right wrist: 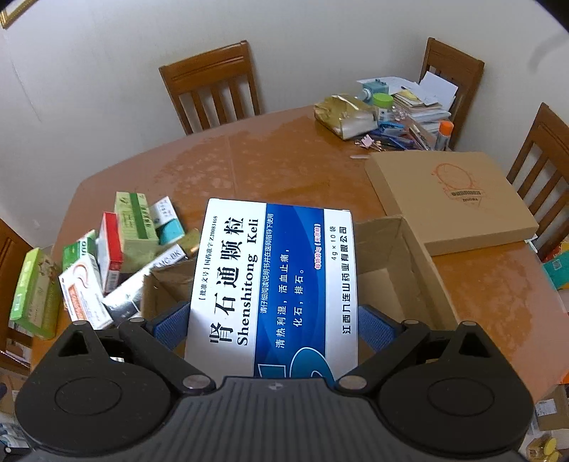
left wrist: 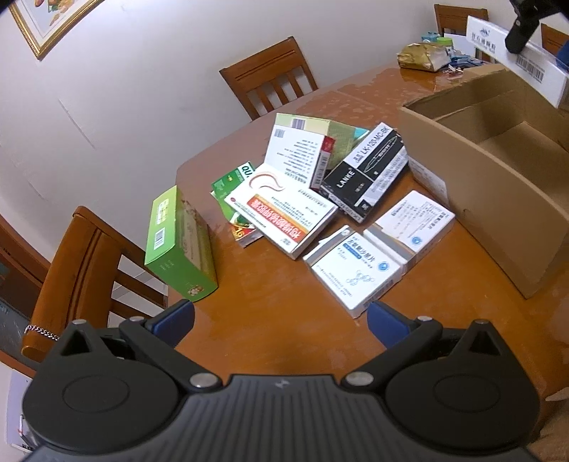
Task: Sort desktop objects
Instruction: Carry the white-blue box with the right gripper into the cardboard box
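On the worktop (right wrist: 291, 160), right gripper (right wrist: 274, 320) fingers clamp a medicine box (right wrist: 270, 284) above the carton (right wrist: 419, 270); left gripper (left wrist: 281, 316) fingers apart.

Blue-white medicine box (right wrist: 274, 284): "Shenshitong Keli", "Z20083468", "4g×10". Black box (left wrist: 366, 170): "LANKE", "LK-120-MC-BK". Green carton (left wrist: 234, 177): only "QU" legible. Other cartons' Chinese print too small to read.

Home dining room: glossy wooden table (right wrist: 284, 160) w/ matching slat-back chairs (right wrist: 213, 89) at 12 & 2 o'clock, gilt-framed picture (left wrist: 46, 25) at 10, household clutter pile (right wrist: 402, 113) (papers, pens, bottles) at 1, plain white walls.
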Demonstrator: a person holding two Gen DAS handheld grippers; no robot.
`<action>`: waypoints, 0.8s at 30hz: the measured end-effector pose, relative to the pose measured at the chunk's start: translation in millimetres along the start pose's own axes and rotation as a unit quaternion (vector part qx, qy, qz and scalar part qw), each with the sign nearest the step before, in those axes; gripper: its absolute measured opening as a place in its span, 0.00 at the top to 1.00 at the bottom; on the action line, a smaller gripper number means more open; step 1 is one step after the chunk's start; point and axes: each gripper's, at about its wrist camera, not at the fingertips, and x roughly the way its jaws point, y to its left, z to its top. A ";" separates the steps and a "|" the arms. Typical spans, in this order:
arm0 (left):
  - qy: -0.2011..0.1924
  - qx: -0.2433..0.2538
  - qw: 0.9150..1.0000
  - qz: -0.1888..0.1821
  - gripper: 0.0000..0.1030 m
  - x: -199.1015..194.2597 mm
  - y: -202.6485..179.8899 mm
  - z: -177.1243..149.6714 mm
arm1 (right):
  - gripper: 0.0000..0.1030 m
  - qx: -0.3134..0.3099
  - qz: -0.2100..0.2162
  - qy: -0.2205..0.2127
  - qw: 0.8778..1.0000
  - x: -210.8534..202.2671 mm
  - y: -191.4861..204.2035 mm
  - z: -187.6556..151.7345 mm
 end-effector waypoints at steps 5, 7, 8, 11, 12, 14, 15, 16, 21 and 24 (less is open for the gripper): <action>0.004 0.001 1.000 0.007 0.00 -1.0 -8.6 2.7 | 0.03 -0.029 0.015 0.027 0.999 17.0 3.8 -3.6; 0.007 -0.001 1.000 0.011 0.00 -1.6 -10.0 2.4 | 0.03 -0.046 0.023 0.043 0.998 26.7 10.1 -6.2; 0.010 -0.003 1.000 0.014 0.00 -1.7 -10.2 2.2 | 0.03 -0.051 0.025 0.051 0.997 32.3 12.0 -7.5; 0.018 -0.011 0.999 0.024 0.00 -1.9 -10.4 1.0 | 0.03 -0.068 0.034 0.074 0.994 49.9 18.8 -10.7; 0.020 -0.013 0.999 0.028 0.00 -2.1 -10.4 0.7 | 0.03 -0.073 0.038 0.081 0.993 55.0 20.9 -11.4; 0.024 -0.018 0.999 0.034 0.00 -2.4 -10.5 -0.2 | 0.03 -0.084 0.044 0.094 0.991 63.8 24.6 -13.6; 0.027 -0.020 0.999 0.036 0.00 -2.5 -10.5 -0.7 | 0.03 -0.088 0.046 0.099 0.990 66.9 26.5 -14.5; 0.029 -0.021 0.999 0.038 0.00 -2.5 -10.7 -1.0 | 0.03 -0.092 0.048 0.103 0.989 69.4 28.5 -15.2; 0.037 -0.026 0.998 0.048 0.00 -2.8 -12.6 -2.0 | 0.03 -0.105 0.048 0.118 0.986 82.0 29.4 -14.0; 0.039 -0.028 0.997 0.053 0.00 -3.0 -13.5 -1.5 | 0.03 -0.110 0.047 0.124 0.985 87.2 28.0 -12.9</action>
